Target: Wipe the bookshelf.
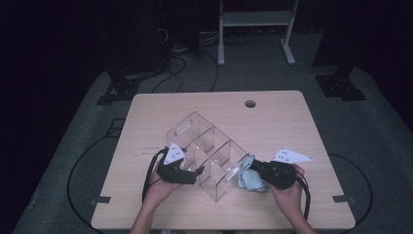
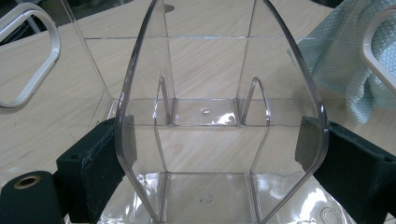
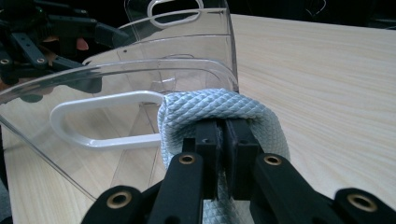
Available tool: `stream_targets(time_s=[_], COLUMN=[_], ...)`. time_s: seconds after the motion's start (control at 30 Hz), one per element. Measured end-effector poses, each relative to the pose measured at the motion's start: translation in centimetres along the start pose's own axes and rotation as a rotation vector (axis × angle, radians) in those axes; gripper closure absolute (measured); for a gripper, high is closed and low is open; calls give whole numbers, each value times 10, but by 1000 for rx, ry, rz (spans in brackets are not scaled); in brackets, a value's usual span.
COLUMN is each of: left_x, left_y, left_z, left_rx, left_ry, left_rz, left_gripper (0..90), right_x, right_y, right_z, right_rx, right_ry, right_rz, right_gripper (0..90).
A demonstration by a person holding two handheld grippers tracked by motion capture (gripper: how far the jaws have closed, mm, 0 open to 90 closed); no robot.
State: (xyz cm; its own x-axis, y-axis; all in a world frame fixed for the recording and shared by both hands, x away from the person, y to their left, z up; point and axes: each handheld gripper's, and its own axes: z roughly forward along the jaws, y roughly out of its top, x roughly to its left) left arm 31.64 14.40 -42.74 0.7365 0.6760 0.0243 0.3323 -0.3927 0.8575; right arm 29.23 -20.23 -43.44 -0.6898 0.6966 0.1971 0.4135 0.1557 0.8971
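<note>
The clear organizer (image 1: 207,156) sits mid-table toward the near edge of the table (image 1: 292,122), the left gripper (image 1: 187,174) clamped across its side wall. The right gripper (image 1: 253,171), jaws together, pinches a blue cloth (image 1: 251,181) against its end wall.

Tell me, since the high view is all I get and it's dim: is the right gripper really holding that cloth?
Observer: Yes. In the right gripper view, the right gripper has its jaws shut on a fold of the pale blue cloth.
Operator: And the left gripper?
Observer: Its pads sit against the outer sides of the clear organizer, one on each side.
Operator: Anything inside the compartments?
Observer: The left gripper view shows them empty.
</note>
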Motion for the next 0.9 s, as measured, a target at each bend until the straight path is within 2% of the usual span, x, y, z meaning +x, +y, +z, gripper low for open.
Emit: stream_targets(time_s=[0.13, 0.2, 0.3, 0.47, 0.53, 0.67, 0.73, 0.77, 0.83, 0.9], left_x=[-1, -2, -3, -5, -5, -6, -6, -7, -7, -7], left_y=[1, 1, 1, 0, 0, -1, -1, -1, -1, -1], left_z=[0, 0, -1, -2, -2, -2, -2, -2, -2, -2], left_rx=[6, 5, 6, 1, 2, 1, 0, 1, 1, -1], left_ry=[6, 8, 16, 24, 24, 29, 32, 35, 37, 37], left_rz=[-5, -6, -6, -13, -19, -22, -21, -20, -19, -20], left_gripper=[91, 91, 92, 92, 92, 92, 92, 92, 92, 92], right_x=[9, 12, 7, -1, -1, 0, -1, -2, -3, -6], right_y=[14, 16, 9, -13, -11, 2, 0, -3, -11, -21], right_z=[-8, -7, -3, 12, 10, 1, 3, 4, 10, 17], right_rx=[-46, -36, -26, 42, 35, -28, -25, -21, 17, 58], right_ry=[-9, -25, -13, -11, -15, -11, -7, -5, -16, -16], right_rz=[-42, -71, -49, -14, -16, -25, -17, -12, -21, -10], right_gripper=[847, 847, 846, 846, 846, 846, 845, 845, 844, 844])
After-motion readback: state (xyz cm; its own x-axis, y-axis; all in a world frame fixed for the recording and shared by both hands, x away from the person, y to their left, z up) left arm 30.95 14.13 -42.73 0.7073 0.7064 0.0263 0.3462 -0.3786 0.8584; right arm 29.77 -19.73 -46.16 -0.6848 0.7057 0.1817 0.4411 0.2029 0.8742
